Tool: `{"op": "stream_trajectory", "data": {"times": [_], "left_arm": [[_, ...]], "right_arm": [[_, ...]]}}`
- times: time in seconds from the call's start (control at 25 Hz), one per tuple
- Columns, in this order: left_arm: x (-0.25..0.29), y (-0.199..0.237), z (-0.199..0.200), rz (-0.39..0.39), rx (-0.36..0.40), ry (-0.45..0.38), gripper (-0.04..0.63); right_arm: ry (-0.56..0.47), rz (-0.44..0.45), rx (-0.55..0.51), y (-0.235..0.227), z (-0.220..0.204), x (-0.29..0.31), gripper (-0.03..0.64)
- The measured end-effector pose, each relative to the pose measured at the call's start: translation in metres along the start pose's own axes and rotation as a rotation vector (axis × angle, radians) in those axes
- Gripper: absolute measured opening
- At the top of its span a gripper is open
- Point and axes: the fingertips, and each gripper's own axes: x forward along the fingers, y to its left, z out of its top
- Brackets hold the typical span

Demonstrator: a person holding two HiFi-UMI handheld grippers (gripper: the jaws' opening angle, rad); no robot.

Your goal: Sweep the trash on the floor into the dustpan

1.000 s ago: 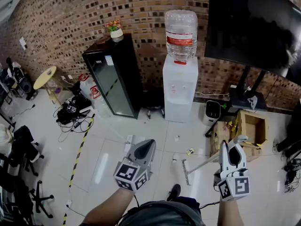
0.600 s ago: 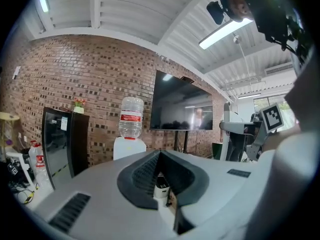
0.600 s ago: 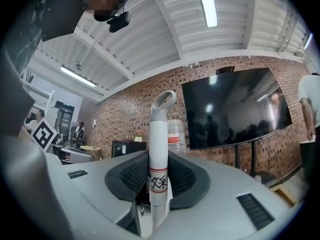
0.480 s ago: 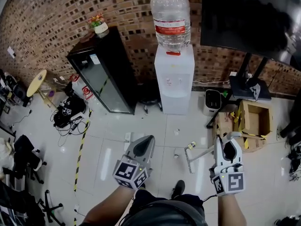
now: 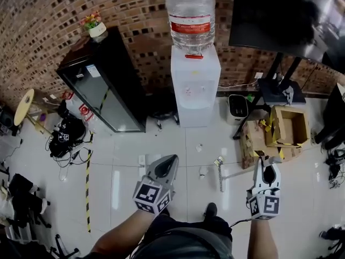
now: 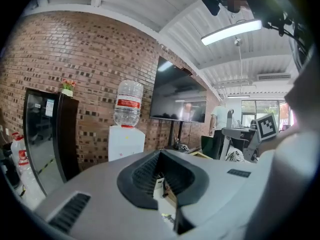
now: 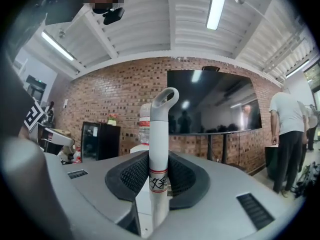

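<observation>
My right gripper (image 5: 266, 162) is shut on the white broom handle (image 7: 159, 170), which stands upright between its pads with a grey loop at the top. In the head view the handle runs left to the comb-like broom head (image 5: 220, 176) on the white tile floor. Small trash lies just beyond it: a little can (image 5: 218, 161), a white cup-like scrap (image 5: 202, 172) and a paper bit (image 5: 199, 148). My left gripper (image 5: 171, 159) hovers left of the trash, jaws together (image 6: 162, 184) with nothing in them. No dustpan shows in any view.
A water dispenser (image 5: 195, 85) and a black cabinet (image 5: 105, 88) stand against the brick wall. A cardboard box (image 5: 287, 127), a TV stand (image 5: 275, 93) and a white bin (image 5: 236, 108) are at the right. Yellow-black tape (image 5: 87, 190) runs at the left. A person (image 7: 287, 134) stands at the far right.
The broom head has slid a little up the floor, closer to the can and the cup-like scrap. The head view has shifted, so the dispenser sits higher in frame. Both grippers keep their grip state.
</observation>
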Motion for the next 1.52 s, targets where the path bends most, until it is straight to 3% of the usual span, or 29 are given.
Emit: {"op": "stream_trajectory", "data": {"times": [0.32, 0.52, 0.84, 1.24, 1.52], "left_arm": [[0.04, 0.07, -0.033, -0.117, 0.019, 0.041, 0.028], [0.046, 0.097, -0.054, -0.201, 0.036, 0.05, 0.028], [0.046, 0.147, -0.084, -0.224, 0.034, 0.068, 0.029], [0.012, 0.208, -0.101, -0.165, 0.016, 0.09, 0.028], [-0.021, 0.272, -0.106, -0.082, -0.013, 0.082, 0.028]], "right_arm": [[0.078, -0.164, -0.008, 0.013, -0.063, 0.038, 0.106], [0.123, -0.214, -0.008, 0.032, -0.106, 0.047, 0.106], [0.182, -0.283, -0.028, 0.057, -0.153, 0.06, 0.106], [0.263, -0.281, -0.082, 0.114, -0.187, 0.098, 0.106], [0.29, -0.229, -0.051, 0.194, -0.197, 0.145, 0.106]]}}
